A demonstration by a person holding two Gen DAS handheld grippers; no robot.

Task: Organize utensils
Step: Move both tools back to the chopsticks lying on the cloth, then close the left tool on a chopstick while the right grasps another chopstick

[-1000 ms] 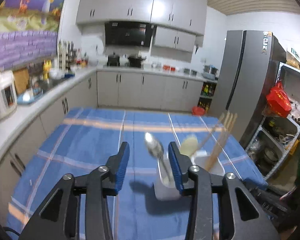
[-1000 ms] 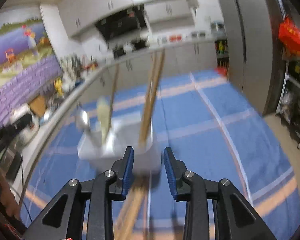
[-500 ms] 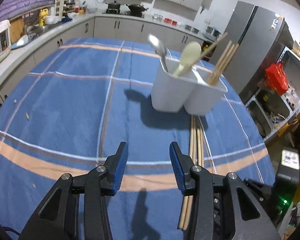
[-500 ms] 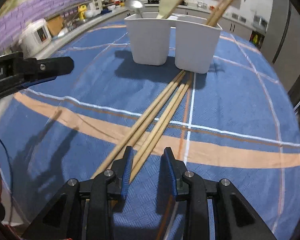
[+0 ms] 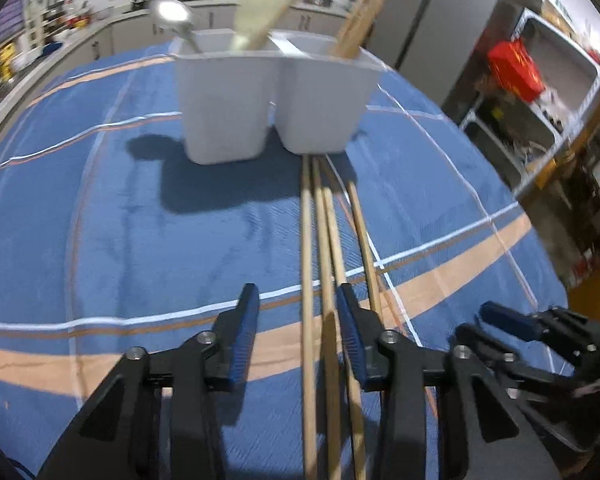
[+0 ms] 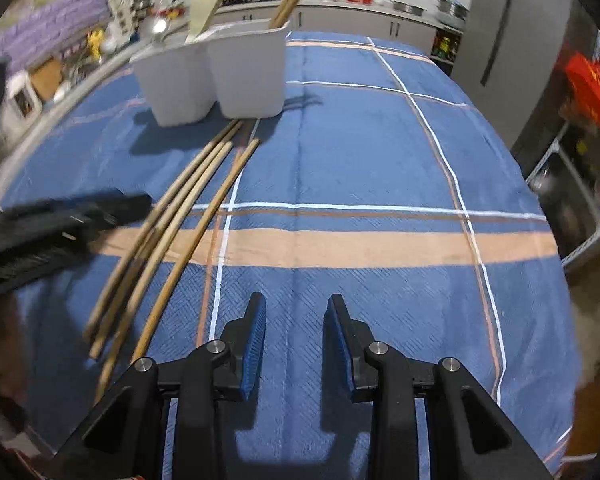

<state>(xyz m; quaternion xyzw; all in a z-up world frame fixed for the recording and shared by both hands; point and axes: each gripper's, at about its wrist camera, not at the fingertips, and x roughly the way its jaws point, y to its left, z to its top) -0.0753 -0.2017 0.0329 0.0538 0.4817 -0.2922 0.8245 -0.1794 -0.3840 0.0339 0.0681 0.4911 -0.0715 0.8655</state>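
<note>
The surface (image 5: 100, 208), draped in a blue cloth with white and orange stripes, carries a white two-compartment holder (image 5: 272, 96) standing upright toward its far side. One compartment holds a metal spoon (image 5: 172, 14) and a pale spatula (image 5: 256, 12), both leaning with their heads up; the other holds several chopsticks (image 5: 360, 12) that tilt upward and away. Four loose chopsticks (image 5: 324, 216) lie flat on the cloth, roughly parallel, their long axes running from the foot of the holder toward the near edge; in the right wrist view they (image 6: 180, 216) fan slightly at the near ends. The left tool (image 5: 298, 308) points steeply down over these sticks, its jaws closing with two or three sticks between the blue pads, which do not yet press on them. The right tool (image 6: 296, 320) hangs over bare cloth just beside the sticks, jaws apart with nothing between them.
</note>
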